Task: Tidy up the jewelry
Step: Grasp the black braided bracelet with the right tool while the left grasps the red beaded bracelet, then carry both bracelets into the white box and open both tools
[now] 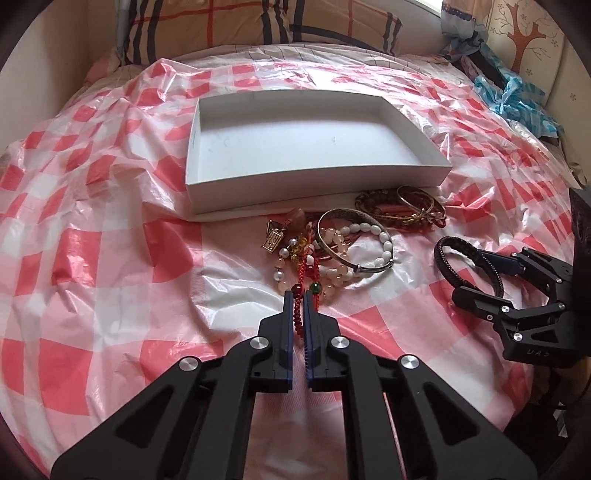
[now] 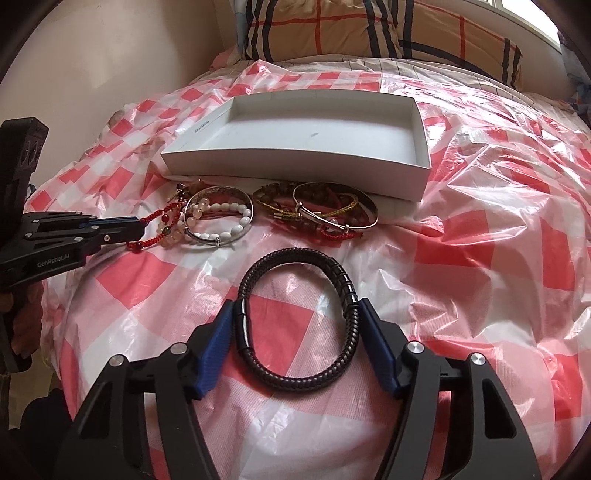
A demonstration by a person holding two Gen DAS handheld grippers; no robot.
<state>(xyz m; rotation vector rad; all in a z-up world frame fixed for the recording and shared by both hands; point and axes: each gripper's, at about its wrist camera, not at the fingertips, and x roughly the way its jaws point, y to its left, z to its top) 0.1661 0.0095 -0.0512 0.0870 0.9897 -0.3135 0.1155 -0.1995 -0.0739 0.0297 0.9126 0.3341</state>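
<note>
An empty white box (image 1: 317,173) (image 2: 295,168) lies on the checked plastic sheet. In front of it lies a heap of bracelets (image 1: 354,240) (image 2: 221,218) and a second heap of gold and silver bangles (image 1: 402,208) (image 2: 332,210). My left gripper (image 1: 298,295) (image 2: 142,227) is shut on a red cord bracelet (image 1: 297,325) (image 2: 153,236) at the near edge of the heap. My right gripper (image 2: 295,308) (image 1: 467,271) holds a black braided bracelet (image 2: 299,317) (image 1: 448,266) between its blue pads, the fingers wide apart around the ring.
The red and white plastic sheet (image 1: 110,258) (image 2: 498,240) covers a bed. A plaid pillow (image 1: 258,26) (image 2: 369,29) lies behind the box. Blue cloth (image 1: 513,92) is bunched at the far right. A wall (image 2: 110,55) stands at the left.
</note>
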